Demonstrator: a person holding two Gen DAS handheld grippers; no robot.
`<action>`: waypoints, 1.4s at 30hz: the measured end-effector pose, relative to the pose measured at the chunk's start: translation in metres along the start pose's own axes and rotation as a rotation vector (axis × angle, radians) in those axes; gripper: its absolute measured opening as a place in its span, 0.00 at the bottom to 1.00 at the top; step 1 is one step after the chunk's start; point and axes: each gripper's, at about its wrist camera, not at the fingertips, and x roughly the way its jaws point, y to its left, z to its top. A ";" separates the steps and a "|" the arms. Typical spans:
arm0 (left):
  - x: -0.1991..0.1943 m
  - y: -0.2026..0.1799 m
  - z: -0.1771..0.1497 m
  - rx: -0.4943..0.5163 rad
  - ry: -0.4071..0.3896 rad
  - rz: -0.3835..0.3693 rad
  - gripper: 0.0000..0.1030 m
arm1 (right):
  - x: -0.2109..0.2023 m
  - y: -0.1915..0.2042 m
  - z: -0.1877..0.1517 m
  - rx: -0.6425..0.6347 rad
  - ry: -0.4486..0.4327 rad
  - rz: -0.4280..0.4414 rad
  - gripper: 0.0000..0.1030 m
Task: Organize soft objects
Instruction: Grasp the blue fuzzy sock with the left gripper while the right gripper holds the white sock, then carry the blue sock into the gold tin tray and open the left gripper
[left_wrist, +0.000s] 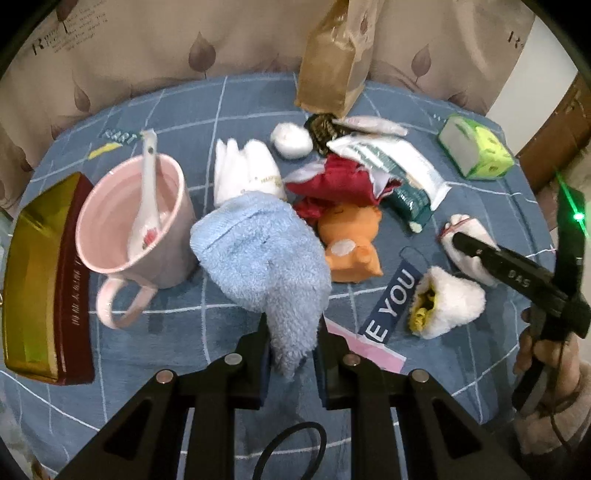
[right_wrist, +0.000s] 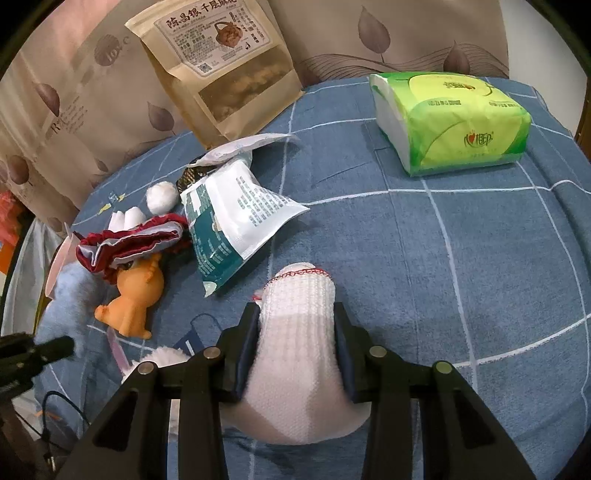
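On the far left of the blue checked cloth (left_wrist: 207, 110) lay a gold and dark red box (left_wrist: 44, 280), and just beside it stood a pink mug (left_wrist: 147, 236) with a white spoon (left_wrist: 146, 195) leaning inside it. Next came my left gripper (left_wrist: 293, 354): its jaws were clamped on the lower end of a fluffy light blue towel (left_wrist: 258, 251), which bulged up from between the pads and leaned against the mug's side. Behind the towel sat a folded white cloth (left_wrist: 247, 170) and a white cotton ball (left_wrist: 291, 139). To the right of the towel lay an orange plush toy (left_wrist: 351, 243) on its back, touching a crumpled dark red cloth (left_wrist: 332, 181), with a white and green packet (left_wrist: 395, 166) spread over that cloth's far edge. A brown paper bag (right_wrist: 221, 62) stood upright at the back against the leaf-patterned curtain (left_wrist: 147, 44). Nearer me were a dark blue printed label (left_wrist: 395, 299) and a white fleecy pouch (left_wrist: 450, 306) with something yellow inside, the two just beside each other. Further right, my right gripper (right_wrist: 297, 350) had its jaws closed on a white knitted sock (right_wrist: 299, 325) with red stitching at its cuff; the sock's cuff pointed away from me above the cloth. Well apart on the far right rested a green pack of tissues (right_wrist: 454, 122).
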 end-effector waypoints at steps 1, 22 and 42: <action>-0.006 0.004 -0.004 0.003 -0.007 0.001 0.19 | 0.000 0.000 0.000 -0.004 0.000 -0.003 0.35; -0.087 0.144 0.010 -0.190 -0.215 0.241 0.18 | 0.003 0.012 -0.004 -0.069 -0.006 -0.089 0.35; -0.012 0.300 0.015 -0.266 -0.085 0.376 0.19 | 0.006 0.024 -0.005 -0.085 0.012 -0.175 0.35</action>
